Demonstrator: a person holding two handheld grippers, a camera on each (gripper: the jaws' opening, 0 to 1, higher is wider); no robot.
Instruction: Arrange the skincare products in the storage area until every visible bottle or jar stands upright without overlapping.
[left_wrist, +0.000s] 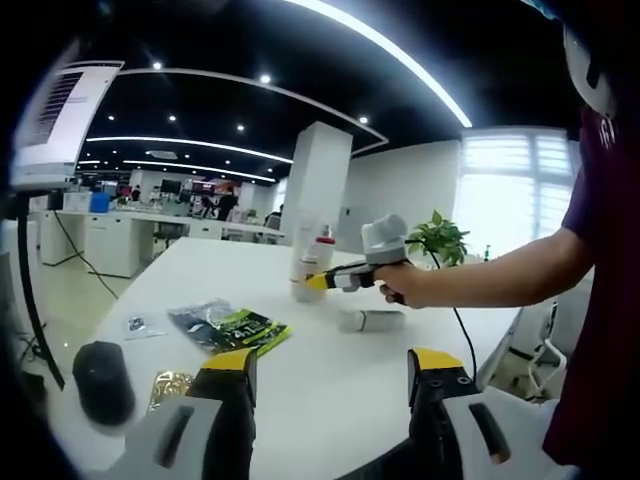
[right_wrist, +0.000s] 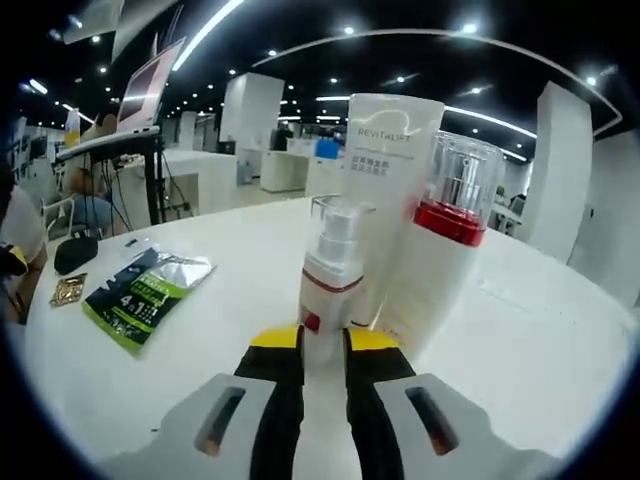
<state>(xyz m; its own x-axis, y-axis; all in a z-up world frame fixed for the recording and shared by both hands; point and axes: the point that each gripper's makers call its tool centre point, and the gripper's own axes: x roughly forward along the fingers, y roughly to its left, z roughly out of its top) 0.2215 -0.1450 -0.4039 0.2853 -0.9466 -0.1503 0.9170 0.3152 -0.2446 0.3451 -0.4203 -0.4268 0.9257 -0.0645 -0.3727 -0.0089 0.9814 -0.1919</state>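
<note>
While the right gripper (right_wrist: 322, 350) clamps the small clear-capped white pump bottle (right_wrist: 330, 275) upright beside the white tube (right_wrist: 385, 190), the left gripper (left_wrist: 335, 385) idles open; likely next: release, then stand up the toppled white bottle (left_wrist: 370, 320).

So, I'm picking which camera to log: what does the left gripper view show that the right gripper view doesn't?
Left gripper view: a white bottle lying on its side, a potted plant, and the open left gripper. Right gripper view: the label on the Revitalift tube, and the small pump bottle held in the right gripper. Both: the green sachet, gold packet and white table.
</note>
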